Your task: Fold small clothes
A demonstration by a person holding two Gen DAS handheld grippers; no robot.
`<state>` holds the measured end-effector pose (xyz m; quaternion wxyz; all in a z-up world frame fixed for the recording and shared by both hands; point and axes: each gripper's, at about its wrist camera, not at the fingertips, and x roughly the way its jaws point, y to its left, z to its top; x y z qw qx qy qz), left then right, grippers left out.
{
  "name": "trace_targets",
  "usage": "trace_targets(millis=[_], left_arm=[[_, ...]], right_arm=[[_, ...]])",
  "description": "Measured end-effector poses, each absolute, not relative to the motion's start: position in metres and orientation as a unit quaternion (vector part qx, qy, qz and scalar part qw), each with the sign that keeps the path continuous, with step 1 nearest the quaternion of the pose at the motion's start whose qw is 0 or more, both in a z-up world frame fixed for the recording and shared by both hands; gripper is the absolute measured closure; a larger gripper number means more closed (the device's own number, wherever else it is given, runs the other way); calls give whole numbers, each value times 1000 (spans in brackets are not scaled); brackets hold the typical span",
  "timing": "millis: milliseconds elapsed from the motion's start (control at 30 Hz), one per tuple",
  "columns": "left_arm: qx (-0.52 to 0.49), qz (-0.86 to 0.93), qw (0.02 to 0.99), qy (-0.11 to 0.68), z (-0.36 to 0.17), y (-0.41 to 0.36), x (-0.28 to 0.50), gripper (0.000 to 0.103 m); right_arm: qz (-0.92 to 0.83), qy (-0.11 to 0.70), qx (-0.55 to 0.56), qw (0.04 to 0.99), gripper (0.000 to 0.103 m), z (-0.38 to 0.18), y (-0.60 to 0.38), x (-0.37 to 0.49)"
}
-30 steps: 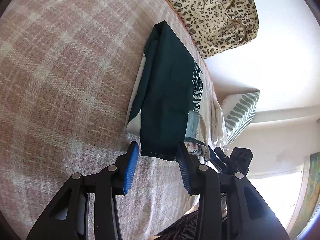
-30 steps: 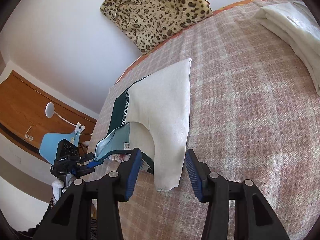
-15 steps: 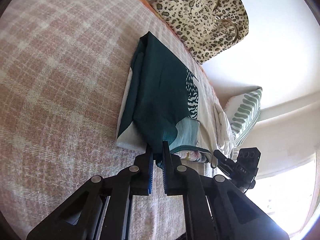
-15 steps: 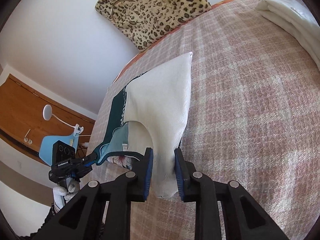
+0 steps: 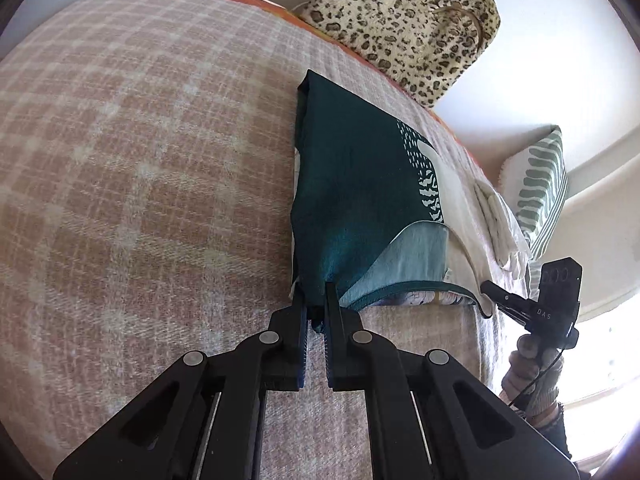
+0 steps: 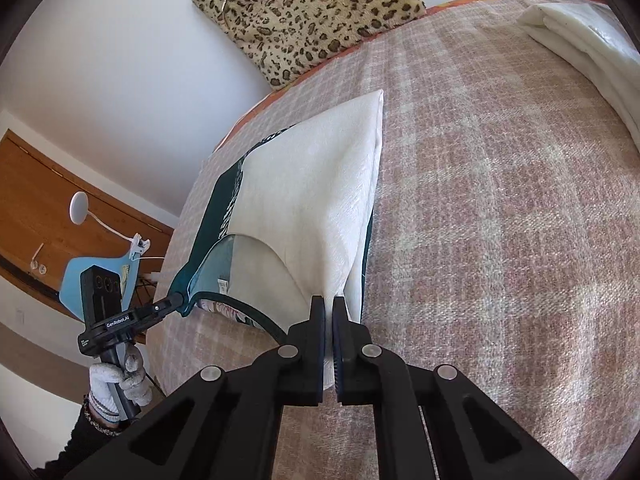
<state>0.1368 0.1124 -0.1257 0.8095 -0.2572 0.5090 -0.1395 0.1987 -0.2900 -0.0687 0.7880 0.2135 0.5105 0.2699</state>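
A small top, dark green (image 5: 352,184) on one side and white (image 6: 316,184) on the other, lies folded lengthwise on the plaid blanket (image 5: 140,160). My left gripper (image 5: 316,296) is shut on the near dark green corner. My right gripper (image 6: 329,304) has the near white corner between its pads, and its jaws are closing tight on it. Each wrist view shows the other gripper at the hem: the right gripper (image 5: 486,290) in the left wrist view, the left gripper (image 6: 176,300) in the right wrist view. The hem hangs slack between the two grips, and the light teal inside (image 5: 404,256) shows.
A leopard-print bag (image 6: 304,12) leans on the wall at the bed's far edge. Folded white cloth (image 6: 580,40) and a green striped pillow (image 5: 540,192) lie to the right. Beyond the bed's left edge stand a blue chair (image 6: 80,276) and a gloved hand (image 6: 116,384).
Both grippers went from open around the near corners to shut on them. The left gripper rolled, and the hem between the grips has lifted a little off the blanket.
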Motion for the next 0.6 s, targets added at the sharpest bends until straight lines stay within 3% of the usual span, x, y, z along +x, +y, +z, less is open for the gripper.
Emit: trace_targets(millis=[133,200,233,267,333,600], left_arm=[[-233,-126,822,503,-115,114,132,90],[-230,-123,824,503,-107,114,132,89],[-223,-118,827,503,-103,113,132,88],[-215,-108,832,500,-98,112,132,88],[-209,-113,842,484,-84,111,132,87],[-186,-139,870,435,-56,80,153,87]], right_arm=[[268,501,176,804,101,-58,-285,196],[268,501,146,810,96,-52,-280,194],[269,496,132,815,91,-48,-278,193],[265,482,120,826,79,-41,-277,191],[264,452,95,846,73,-26,-273,189],[276,391,72,875,73,5,-240,219]])
